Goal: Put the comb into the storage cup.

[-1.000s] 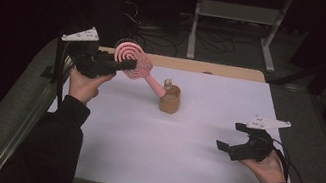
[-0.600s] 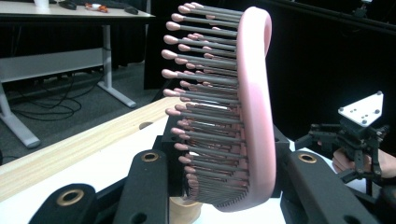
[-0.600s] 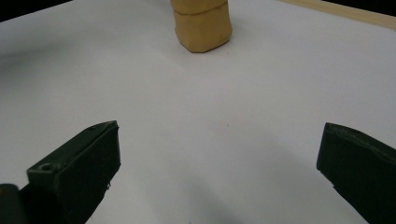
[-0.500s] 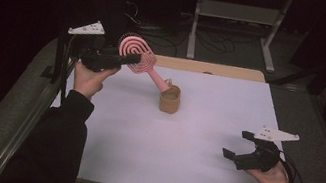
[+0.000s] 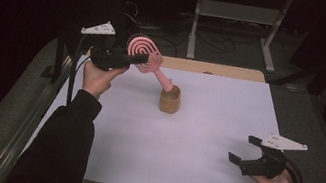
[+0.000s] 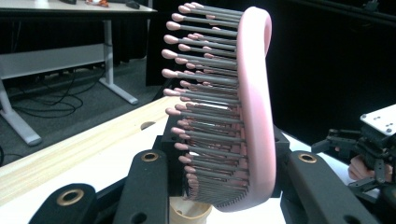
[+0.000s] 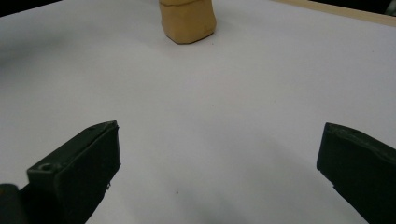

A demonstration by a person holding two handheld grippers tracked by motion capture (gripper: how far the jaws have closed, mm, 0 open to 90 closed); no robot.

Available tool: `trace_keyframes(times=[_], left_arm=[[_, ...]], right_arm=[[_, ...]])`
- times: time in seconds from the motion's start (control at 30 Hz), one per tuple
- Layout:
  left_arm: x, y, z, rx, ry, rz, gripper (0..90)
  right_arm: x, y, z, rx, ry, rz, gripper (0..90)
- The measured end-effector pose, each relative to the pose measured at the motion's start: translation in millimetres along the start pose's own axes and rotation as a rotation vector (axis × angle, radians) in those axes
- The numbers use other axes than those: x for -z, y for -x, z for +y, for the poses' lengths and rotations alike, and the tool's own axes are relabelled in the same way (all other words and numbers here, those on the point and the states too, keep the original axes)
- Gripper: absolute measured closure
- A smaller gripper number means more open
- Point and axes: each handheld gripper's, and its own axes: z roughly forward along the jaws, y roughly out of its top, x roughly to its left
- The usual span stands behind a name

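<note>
A pink hairbrush (image 5: 154, 62) with grey, pink-tipped bristles leans up and to the left, its handle end inside a small tan cup (image 5: 169, 101) on the white table (image 5: 190, 157). My left gripper (image 5: 139, 58) is shut on the brush head, above the table's back left. In the left gripper view the brush head (image 6: 252, 116) stands between the jaws, bristles to the left, with the cup (image 6: 187, 215) below. My right gripper (image 5: 241, 148) hovers open and holds nothing near the front right edge. In the right gripper view its jaws (image 7: 219, 135) stand wide apart, the cup (image 7: 187, 18) far ahead.
A bare wooden strip (image 5: 215, 69) runs along the table's back edge. Beyond it, a metal-legged bench (image 5: 235, 13) and loose cables lie on the dark floor. The right hand and its gripper (image 6: 369, 149) show at the right of the left gripper view.
My left gripper has carried the brush head right and away from me, and the brush has tilted more upright in the cup. My right gripper has drawn back toward the front right edge.
</note>
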Motion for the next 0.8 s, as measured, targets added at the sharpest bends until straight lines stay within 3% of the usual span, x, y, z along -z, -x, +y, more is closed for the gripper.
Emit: trace_keyframes(times=[0.8], left_arm=[[-37.3, -4.7, -16.8, -0.005, -0.075, 0.009, 63.9]], right_arm=[[2.0, -0.1, -7.9, -0.009, 0.003, -0.006, 0.0]])
